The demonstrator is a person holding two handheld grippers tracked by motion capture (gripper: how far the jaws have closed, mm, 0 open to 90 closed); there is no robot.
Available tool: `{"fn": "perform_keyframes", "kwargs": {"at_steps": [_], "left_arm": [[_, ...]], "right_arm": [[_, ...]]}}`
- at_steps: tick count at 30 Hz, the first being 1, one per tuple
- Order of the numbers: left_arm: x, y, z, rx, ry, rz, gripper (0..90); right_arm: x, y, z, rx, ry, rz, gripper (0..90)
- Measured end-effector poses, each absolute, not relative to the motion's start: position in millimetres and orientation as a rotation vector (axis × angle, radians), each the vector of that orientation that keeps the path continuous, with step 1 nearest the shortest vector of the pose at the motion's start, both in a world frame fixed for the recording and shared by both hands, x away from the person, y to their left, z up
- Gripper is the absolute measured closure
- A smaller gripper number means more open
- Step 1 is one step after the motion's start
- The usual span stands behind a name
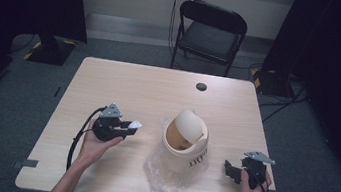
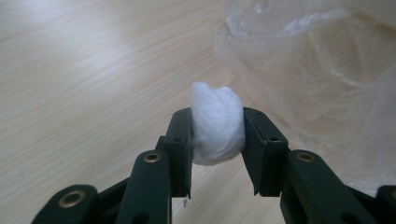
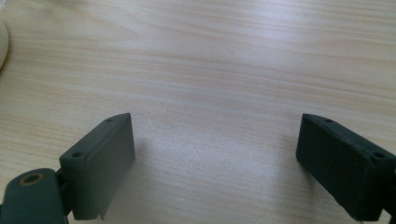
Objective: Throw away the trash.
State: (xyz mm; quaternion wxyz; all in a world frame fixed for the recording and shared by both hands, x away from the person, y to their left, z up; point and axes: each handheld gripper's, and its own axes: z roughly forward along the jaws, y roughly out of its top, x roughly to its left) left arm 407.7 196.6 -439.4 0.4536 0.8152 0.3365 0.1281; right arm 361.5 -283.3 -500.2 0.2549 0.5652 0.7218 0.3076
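Note:
A white cotton wad (image 2: 217, 123) is pinched between the jaws of my left gripper (image 2: 217, 144); in the high view the wad (image 1: 135, 124) sticks out of that gripper (image 1: 129, 126) left of the bin. The cream bin (image 1: 185, 146) stands mid-table with its swing lid (image 1: 190, 124) tilted open, on top of a crumpled clear plastic bag (image 1: 163, 176). The bag (image 2: 322, 70) lies just ahead of the wad in the left gripper view. My right gripper (image 1: 229, 171) is held near the table's front right, and its jaws stand wide apart over bare wood (image 3: 215, 144).
The light wooden table (image 1: 124, 84) has a black cable hole (image 1: 201, 87) near its far edge. A black folding chair (image 1: 211, 33) stands behind the table. Dark stands and cables flank the far corners. The bin's rim (image 3: 2, 44) shows at the right gripper view's left edge.

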Motion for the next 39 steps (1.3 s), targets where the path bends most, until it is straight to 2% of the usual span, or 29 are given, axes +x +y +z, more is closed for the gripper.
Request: {"fn": "perform_keyframes", "kwargs": {"at_steps": [14,39], "left_arm": [[397.2,197.8,-414.9,1.938,0.793,0.308,65.0],[374.8,155.3,-385.8,1.948,0.623,0.270,65.0]], "right_arm": [[361.6,-283.3,-500.2,1.535,1.960,0.835,10.7],[361.6,-283.3,-500.2,1.535,1.960,0.835,10.7]]}}
